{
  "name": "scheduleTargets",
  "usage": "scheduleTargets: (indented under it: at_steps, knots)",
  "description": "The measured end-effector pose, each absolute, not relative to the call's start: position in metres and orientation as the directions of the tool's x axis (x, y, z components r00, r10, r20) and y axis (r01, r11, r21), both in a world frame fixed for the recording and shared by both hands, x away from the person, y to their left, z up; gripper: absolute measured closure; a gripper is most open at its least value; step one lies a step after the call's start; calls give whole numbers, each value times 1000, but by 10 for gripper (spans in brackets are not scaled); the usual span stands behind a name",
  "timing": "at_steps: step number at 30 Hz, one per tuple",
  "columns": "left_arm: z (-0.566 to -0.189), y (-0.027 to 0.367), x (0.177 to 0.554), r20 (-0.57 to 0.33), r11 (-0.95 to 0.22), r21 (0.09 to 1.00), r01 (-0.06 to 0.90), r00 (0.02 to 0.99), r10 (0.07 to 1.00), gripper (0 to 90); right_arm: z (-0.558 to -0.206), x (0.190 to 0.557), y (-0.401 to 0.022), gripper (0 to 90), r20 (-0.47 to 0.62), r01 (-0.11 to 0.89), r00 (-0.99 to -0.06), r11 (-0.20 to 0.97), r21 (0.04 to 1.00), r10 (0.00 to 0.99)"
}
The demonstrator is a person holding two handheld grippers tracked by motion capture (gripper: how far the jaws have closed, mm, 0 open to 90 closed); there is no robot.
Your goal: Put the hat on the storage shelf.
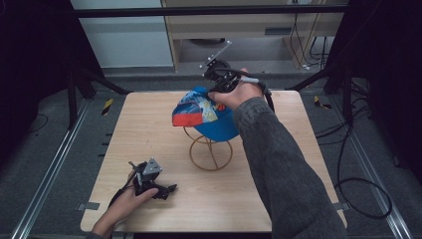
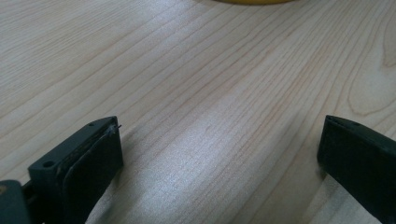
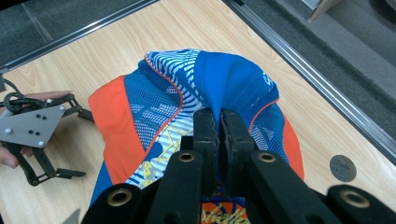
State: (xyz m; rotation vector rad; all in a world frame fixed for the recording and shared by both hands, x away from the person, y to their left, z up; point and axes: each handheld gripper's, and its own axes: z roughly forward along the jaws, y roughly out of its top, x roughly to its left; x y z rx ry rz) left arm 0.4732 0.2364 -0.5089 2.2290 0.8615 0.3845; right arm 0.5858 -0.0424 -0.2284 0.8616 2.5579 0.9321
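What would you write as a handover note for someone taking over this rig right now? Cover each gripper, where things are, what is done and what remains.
Right gripper: shut on a fold of the cap, at its top.
Left gripper: open, holding nothing, low over the table at the near left.
Cap: sits over the wire stand mid-table, draped lopsidedly.
Done: cap gripped.
Left: likely either settling the cap squarely on the stand or lifting it off; which one cannot be told. Then release.

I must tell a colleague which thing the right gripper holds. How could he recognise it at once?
On the wooden table, near its middle, stands a wire stand. Over it is a blue cap with an orange brim, pinched in the right gripper. It is the only fabric item there.
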Motion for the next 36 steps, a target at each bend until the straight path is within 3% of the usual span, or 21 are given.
scheduleTargets:
  at_steps: [8, 21, 36]
  knots:
    - [-509, 236, 473, 21, -528, 708, 470, 733, 680, 0, -234, 584, -46, 740, -55, 442, -776, 604, 663, 628]
    - [-509, 236, 473, 21, -528, 707, 471, 732, 681, 0, -231, 572, -55, 464, -43, 448, -753, 559, 698, 656]
    - [-509, 236, 473, 20, -527, 707, 472, 731, 682, 0, -223, 551, -79, 272, -28, 438, -727, 495, 750, 686]
